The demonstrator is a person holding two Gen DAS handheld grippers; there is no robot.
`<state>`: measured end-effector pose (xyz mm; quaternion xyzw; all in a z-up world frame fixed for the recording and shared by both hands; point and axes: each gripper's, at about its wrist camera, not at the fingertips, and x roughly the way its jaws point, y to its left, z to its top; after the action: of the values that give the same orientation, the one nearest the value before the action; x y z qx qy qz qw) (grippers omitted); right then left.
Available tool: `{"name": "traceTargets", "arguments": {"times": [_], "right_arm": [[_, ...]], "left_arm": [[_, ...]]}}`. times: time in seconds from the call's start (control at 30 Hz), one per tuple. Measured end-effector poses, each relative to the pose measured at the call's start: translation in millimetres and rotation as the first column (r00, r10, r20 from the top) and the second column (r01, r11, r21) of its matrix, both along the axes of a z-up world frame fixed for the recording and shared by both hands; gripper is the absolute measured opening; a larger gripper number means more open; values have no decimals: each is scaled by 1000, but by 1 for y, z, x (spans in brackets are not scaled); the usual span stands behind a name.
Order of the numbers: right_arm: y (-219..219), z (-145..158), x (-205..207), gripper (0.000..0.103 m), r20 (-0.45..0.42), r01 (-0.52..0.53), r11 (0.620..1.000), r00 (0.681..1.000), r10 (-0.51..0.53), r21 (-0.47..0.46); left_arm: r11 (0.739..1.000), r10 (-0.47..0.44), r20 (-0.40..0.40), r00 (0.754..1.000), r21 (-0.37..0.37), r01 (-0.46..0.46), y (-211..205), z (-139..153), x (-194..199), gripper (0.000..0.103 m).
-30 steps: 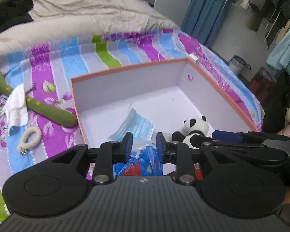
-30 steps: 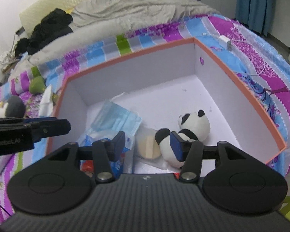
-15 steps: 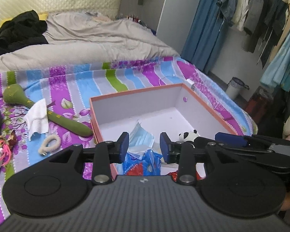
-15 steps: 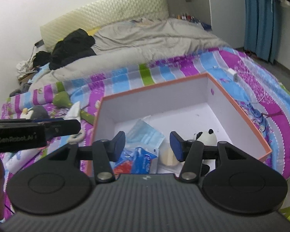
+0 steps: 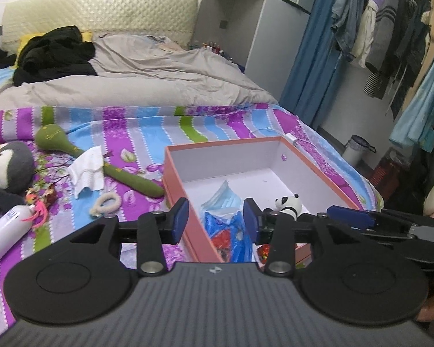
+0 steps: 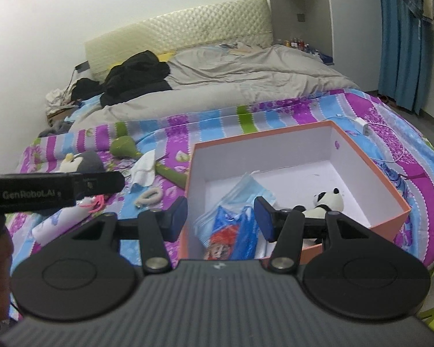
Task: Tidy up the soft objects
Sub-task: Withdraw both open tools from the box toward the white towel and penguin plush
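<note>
While both tools are held apart and empty above the box (image 5: 185,202) | left tool (image 5: 214,219) (jaws just widened), right tool (image 6: 221,217) | step: between placements | next: penguin plush (image 5: 5,167) to be fetched from the bed (image 5: 147,127)

On the bed (image 5: 147,121), the box (image 5: 318,170) holds a panda (image 5: 288,204) and mask (image 5: 222,199); a penguin (image 5: 8,167) lies left.

The white bottle (image 5: 5,235) is cut off by the left edge, and the blue packet (image 5: 231,238) lies partly hidden behind the left claw's (image 5: 215,221) body.
</note>
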<state>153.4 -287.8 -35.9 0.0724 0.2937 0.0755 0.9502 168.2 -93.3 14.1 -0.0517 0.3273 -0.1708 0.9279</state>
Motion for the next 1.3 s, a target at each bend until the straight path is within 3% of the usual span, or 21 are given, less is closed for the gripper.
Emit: {"name": "traceTargets", "arguments": {"times": [0.43,0.93,1.3], "right_arm": [[37,-5,-30,54,13,-81,996,997,82,-20],[72,-29,-59,54,-9,-168,985,986,168,-28],[101,-62,-55,54,-34,-230,973,973,229,-15]], "left_arm": [[996,83,8,997,-16,-83,48,-4,-48,48],[984,175,-34,984,5,-175,85,-36,-92,48],[961,276,-89,957,37,-274,122,-74,-86,48]]}}
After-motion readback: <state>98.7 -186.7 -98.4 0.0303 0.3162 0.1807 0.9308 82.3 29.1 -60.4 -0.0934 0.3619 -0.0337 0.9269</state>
